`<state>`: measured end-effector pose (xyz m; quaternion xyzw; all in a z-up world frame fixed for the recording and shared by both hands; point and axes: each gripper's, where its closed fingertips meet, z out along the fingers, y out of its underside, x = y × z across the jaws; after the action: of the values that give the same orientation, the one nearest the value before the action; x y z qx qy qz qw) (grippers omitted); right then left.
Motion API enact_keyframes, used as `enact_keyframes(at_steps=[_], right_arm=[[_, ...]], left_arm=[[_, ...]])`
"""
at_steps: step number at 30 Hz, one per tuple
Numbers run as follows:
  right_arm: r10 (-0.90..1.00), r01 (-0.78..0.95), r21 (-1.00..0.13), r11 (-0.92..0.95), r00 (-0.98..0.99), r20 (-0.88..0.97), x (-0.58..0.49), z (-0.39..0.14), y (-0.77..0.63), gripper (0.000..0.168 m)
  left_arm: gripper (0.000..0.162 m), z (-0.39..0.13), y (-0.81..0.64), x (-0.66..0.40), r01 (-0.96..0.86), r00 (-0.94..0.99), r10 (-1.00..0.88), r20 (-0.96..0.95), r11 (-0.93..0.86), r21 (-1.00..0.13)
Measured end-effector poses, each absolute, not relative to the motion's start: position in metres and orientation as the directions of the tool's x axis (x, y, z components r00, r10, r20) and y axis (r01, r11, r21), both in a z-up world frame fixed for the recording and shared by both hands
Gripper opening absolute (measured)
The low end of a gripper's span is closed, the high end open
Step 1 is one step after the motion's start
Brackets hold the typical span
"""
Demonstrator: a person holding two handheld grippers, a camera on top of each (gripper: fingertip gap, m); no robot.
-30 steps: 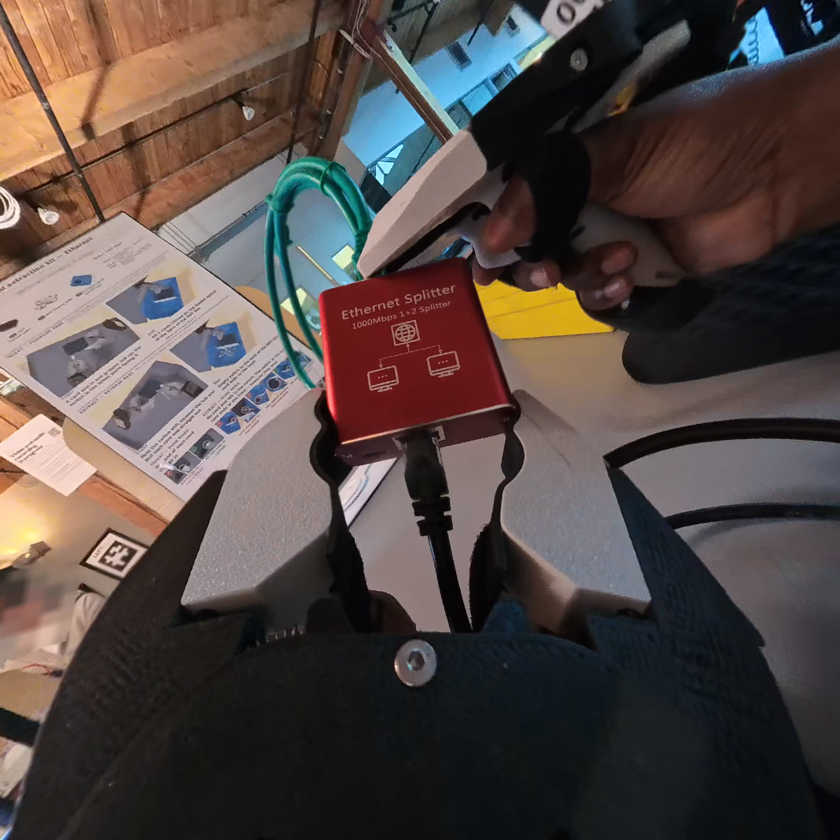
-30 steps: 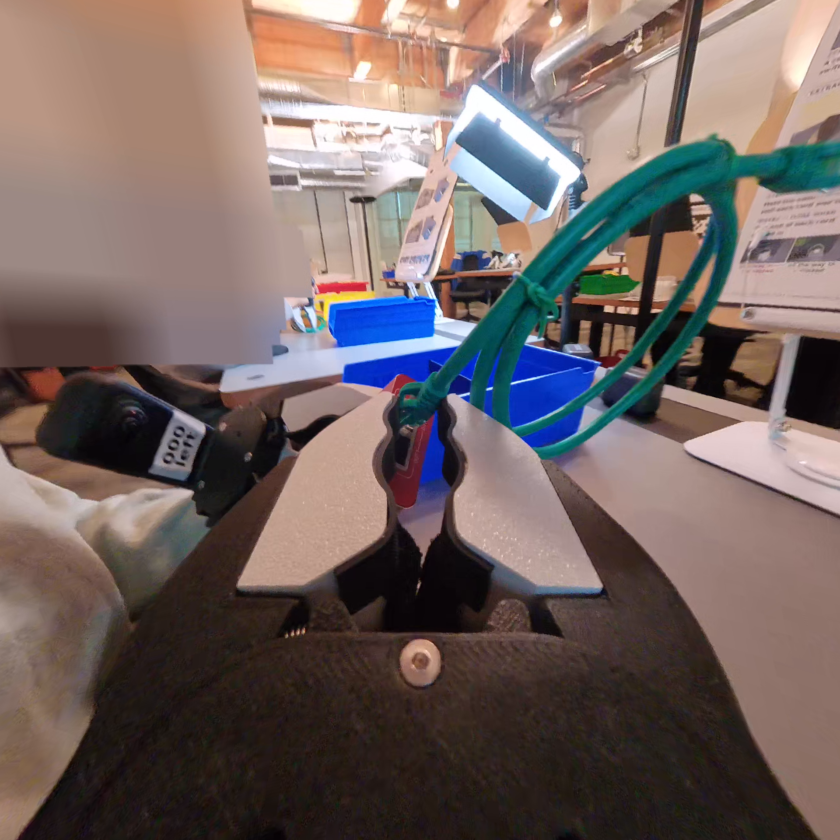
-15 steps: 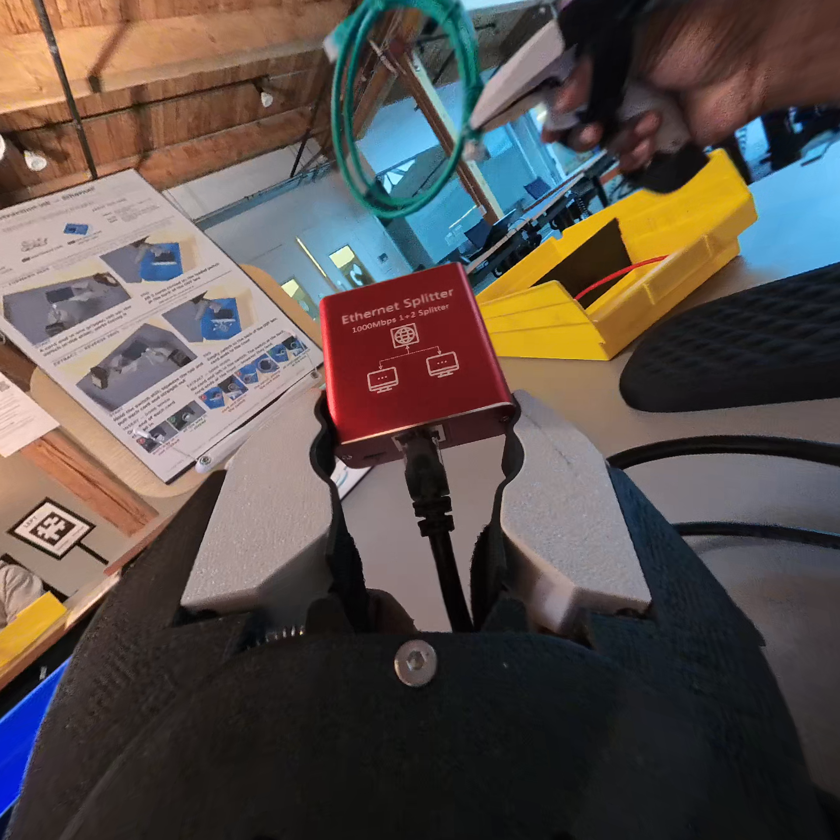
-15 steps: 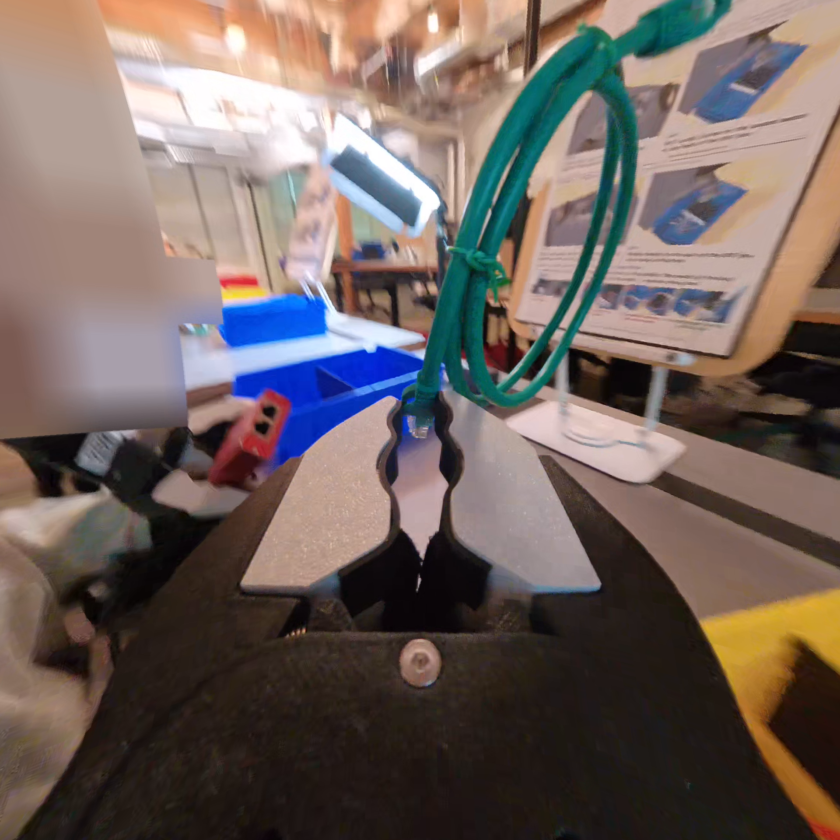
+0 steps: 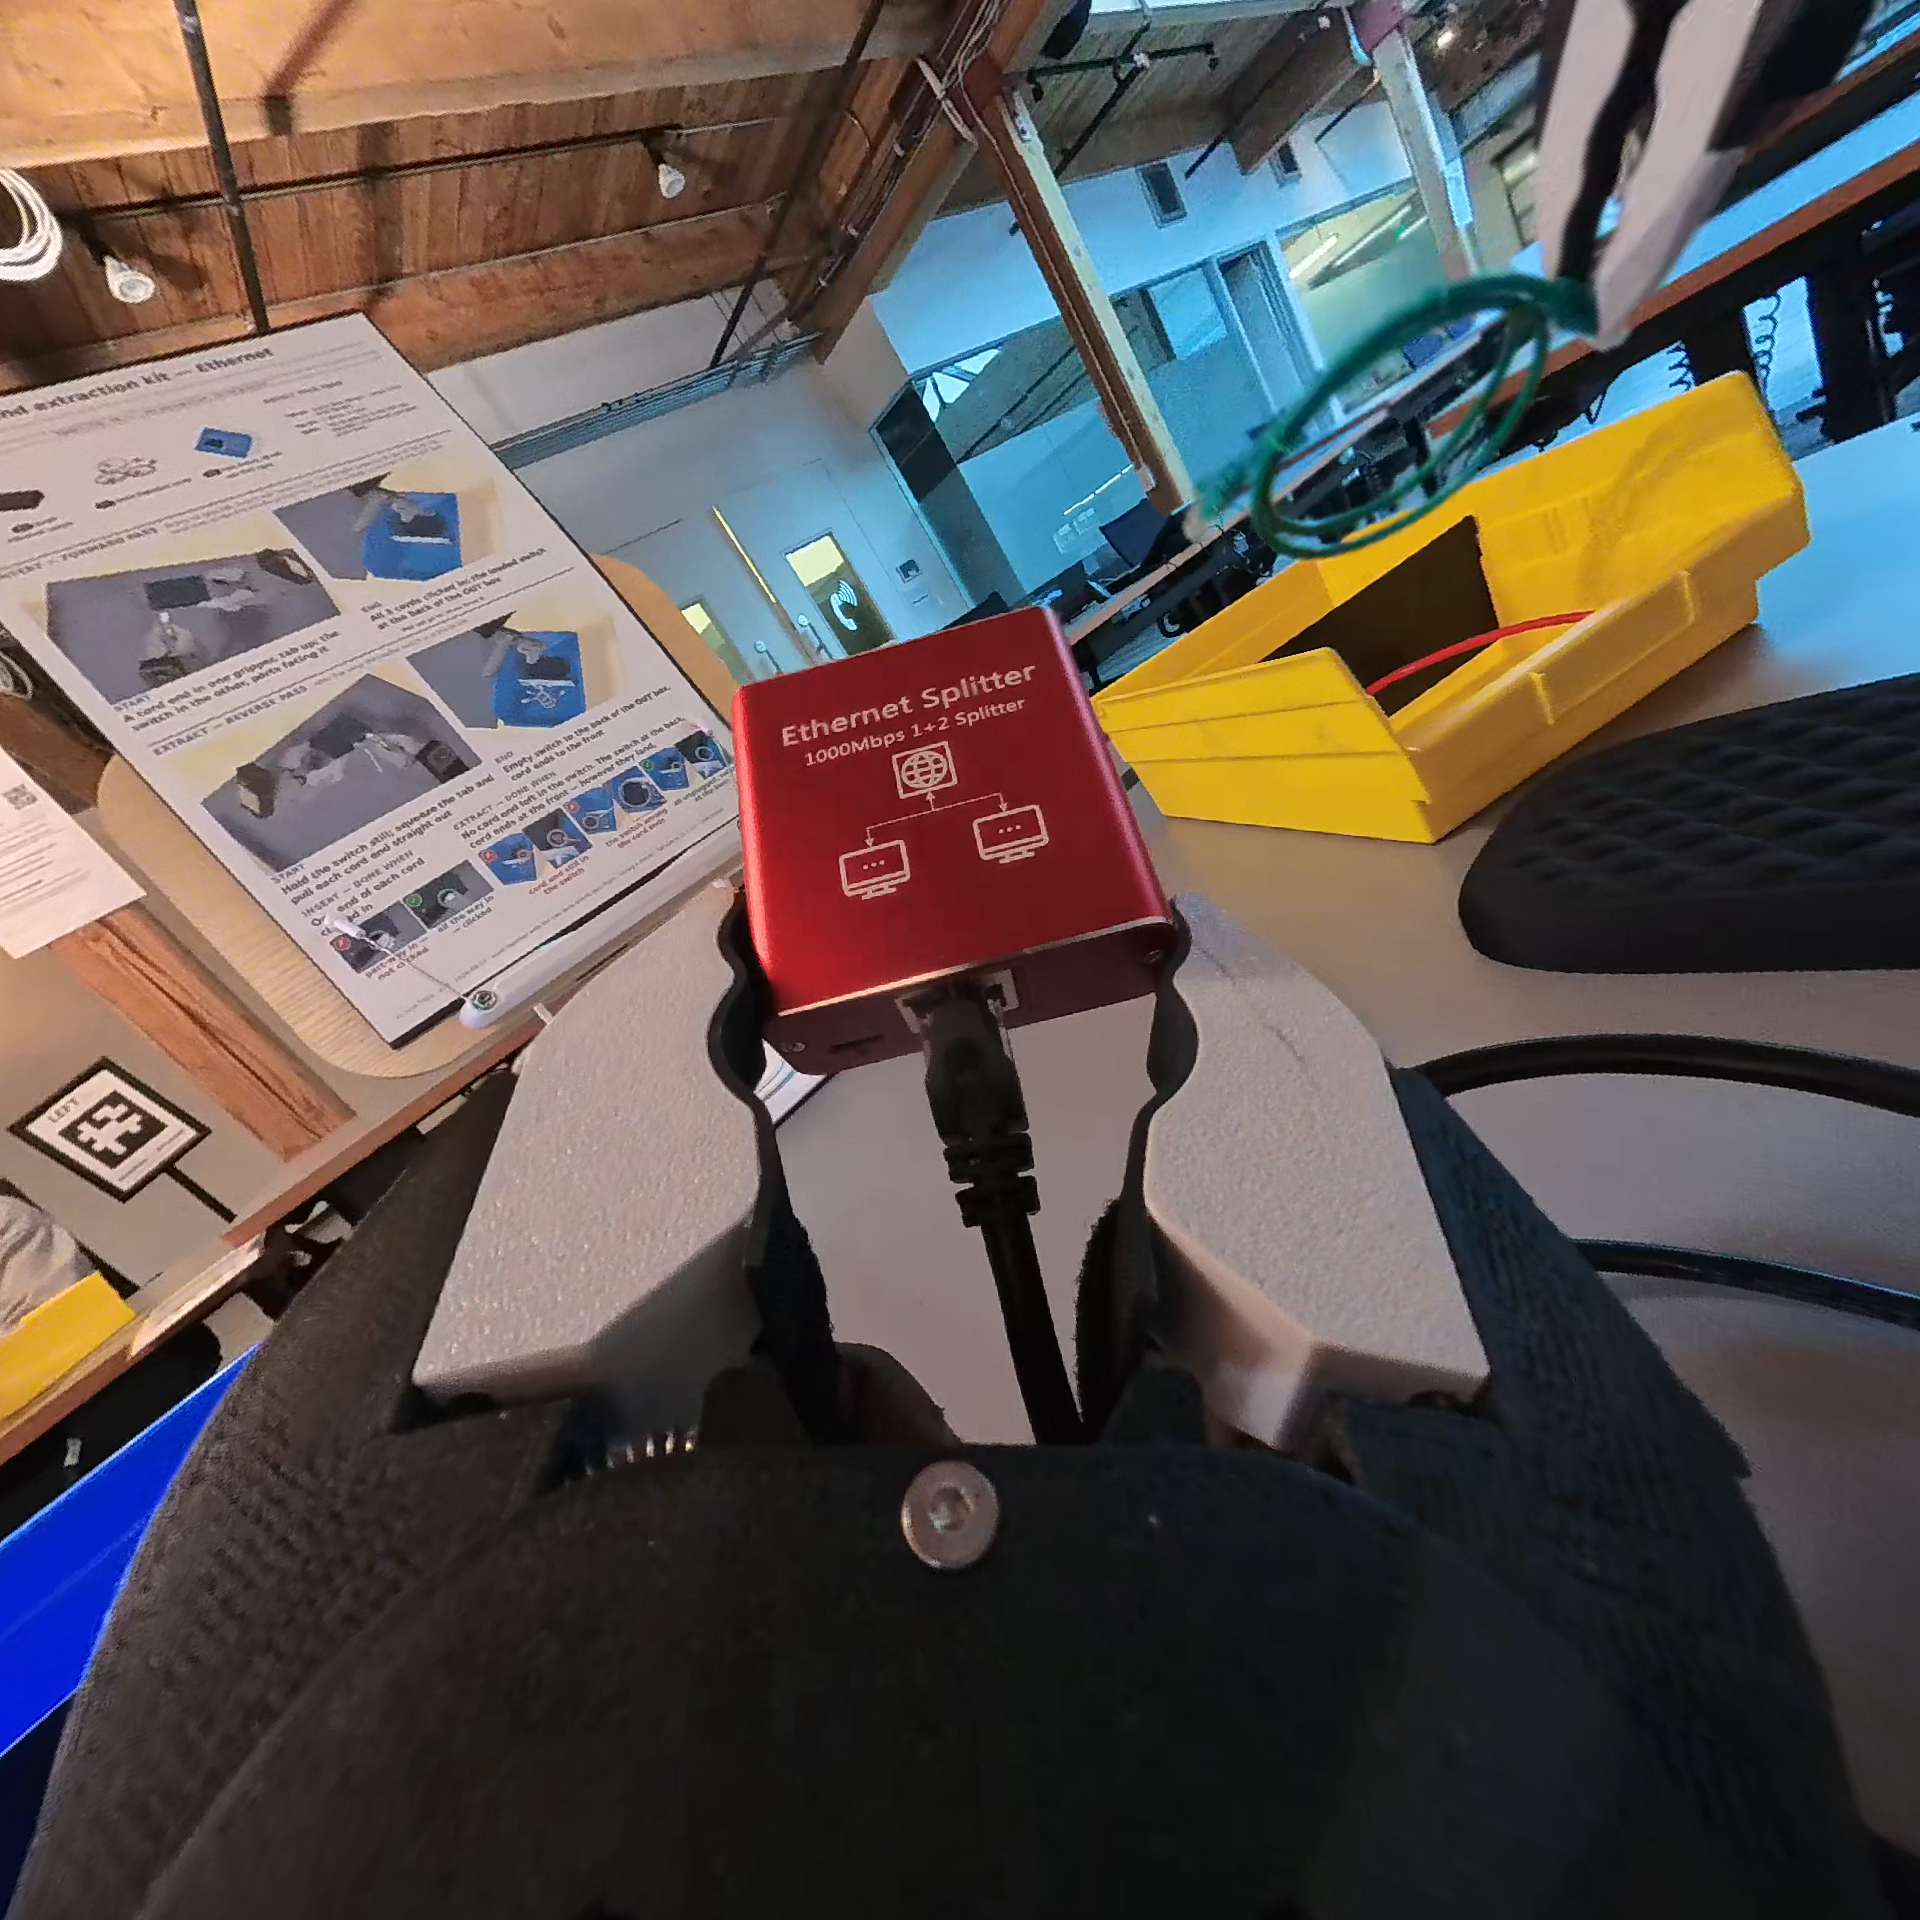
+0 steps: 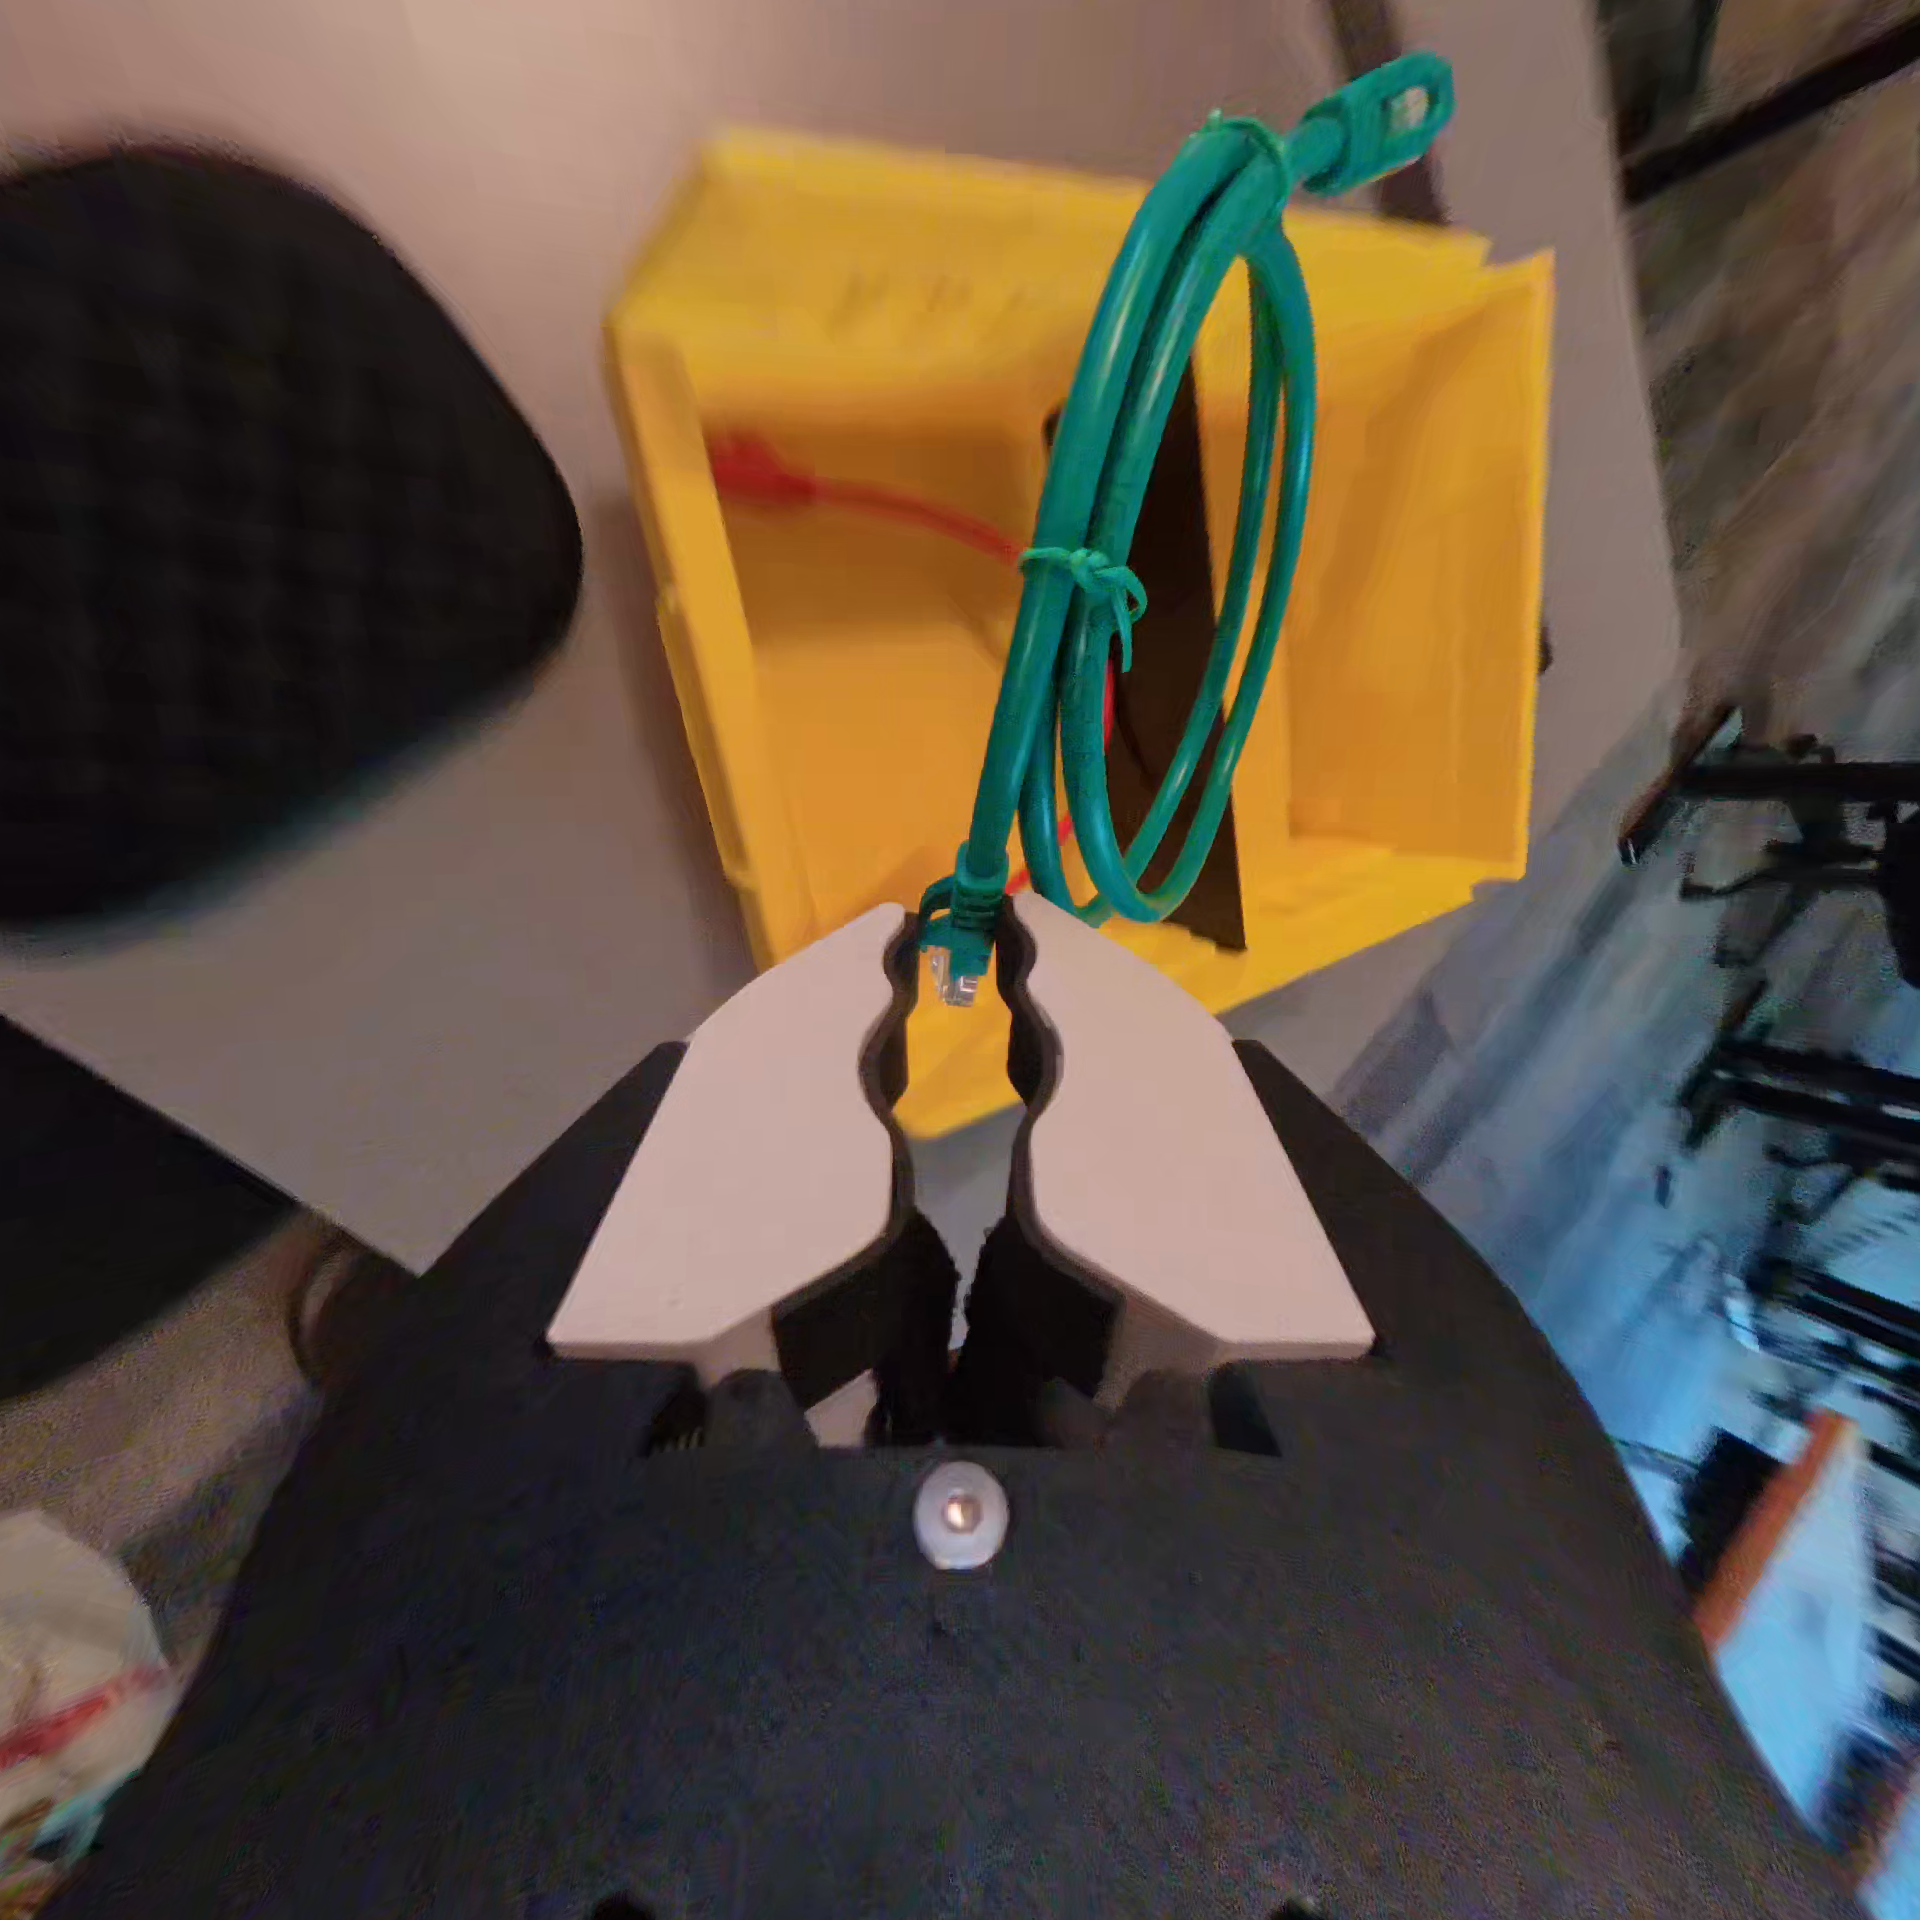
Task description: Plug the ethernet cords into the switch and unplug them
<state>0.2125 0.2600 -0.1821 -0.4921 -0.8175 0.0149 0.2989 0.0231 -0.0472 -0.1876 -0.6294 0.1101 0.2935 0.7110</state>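
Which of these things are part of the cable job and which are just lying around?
In use:
- red metal switch box, in left gripper
- black plugged-in cord
- green coiled ethernet cord, in right gripper

Lying about:
- yellow plastic bin
- instruction poster

Ahead of the switch (image 5: 940, 810) the air is open. To its left the slanted poster (image 5: 312, 665) closes that side, and to the right stand the yellow bin (image 5: 1455, 717) and a black mesh pad (image 5: 1714, 831). The bin's mouth is partly taken by the hanging green cord (image 6: 1132, 582) and a red wire (image 6: 862, 499) inside.
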Motion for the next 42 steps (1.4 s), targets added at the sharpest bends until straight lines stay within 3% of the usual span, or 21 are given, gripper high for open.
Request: enact_keyframes(at_steps=[6, 10, 15, 20, 23, 25, 26, 28, 31, 36, 40, 42], right_arm=[[0.681, 0.784, -0.016, 0.620, -0.527, 0.509, 0.209, -0.228, 0.278, 0.014], [0.675, 0.802, 0.078, 0.592, -0.547, 0.495, 0.206, -0.254, 0.293, 0.015], [0.813, 0.862, -0.053, 0.504, -0.453, 0.367, 0.208, -0.261, 0.286, 0.048], [0.923, 0.863, -0.362, 0.351, -0.255, 0.287, 0.194, -0.230, 0.281, 0.076], [0.954, 0.633, -0.716, 0.293, -0.139, 0.266, 0.154, -0.178, 0.254, 0.073], [0.972, 0.329, -0.930, 0.164, -0.217, 0.095, 0.125, -0.139, 0.194, 0.068], [0.952, 0.197, -0.979, 0.045, -0.306, -0.018, 0.115, -0.124, 0.158, 0.068], [0.845, 0.085, -0.975, -0.203, -0.488, -0.218, 0.099, -0.116, 0.091, 0.066], [0.670, 0.123, -0.907, -0.404, -0.635, -0.384, 0.073, -0.138, 0.010, 0.062], [0.562, 0.211, -0.856, -0.473, -0.676, -0.477, 0.032, -0.155, -0.054, 0.065], [0.474, 0.240, -0.837, -0.491, -0.733, -0.488, 0.032, -0.148, -0.066, 0.034], [0.474, 0.252, -0.845, -0.471, -0.736, -0.483, 0.036, -0.152, -0.062, 0.031]], left_arm=[[0.072, -0.188, -0.047, 0.021, -0.550, 0.806, 0.283, -0.520, 0.033, -0.835], [0.073, -0.189, -0.047, 0.021, -0.547, 0.807, 0.283, -0.519, 0.027, -0.836], [0.072, -0.192, -0.046, 0.018, -0.521, 0.823, 0.274, -0.497, 0.017, -0.854], [0.072, -0.191, -0.047, 0.017, -0.502, 0.836, 0.277, -0.474, 0.033, -0.864], [0.073, -0.190, -0.048, 0.015, -0.497, 0.835, 0.289, -0.467, 0.034, -0.867], [0.072, -0.189, -0.048, 0.013, -0.488, 0.836, 0.304, -0.457, 0.032, -0.872], [0.073, -0.187, -0.048, 0.011, -0.478, 0.838, 0.316, -0.445, 0.034, -0.877], [0.072, -0.183, -0.048, 0.009, -0.455, 0.847, 0.332, -0.415, 0.050, -0.889], [0.072, -0.173, -0.046, 0.009, -0.460, 0.839, 0.356, -0.412, 0.061, -0.886], [0.073, -0.163, -0.044, 0.012, -0.518, 0.790, 0.404, -0.461, 0.039, -0.854], [0.072, -0.163, -0.042, 0.020, -0.547, 0.776, 0.397, -0.490, 0.035, -0.837], [0.073, -0.166, -0.039, 0.024, -0.561, 0.770, 0.376, -0.515, 0.014, -0.828]])
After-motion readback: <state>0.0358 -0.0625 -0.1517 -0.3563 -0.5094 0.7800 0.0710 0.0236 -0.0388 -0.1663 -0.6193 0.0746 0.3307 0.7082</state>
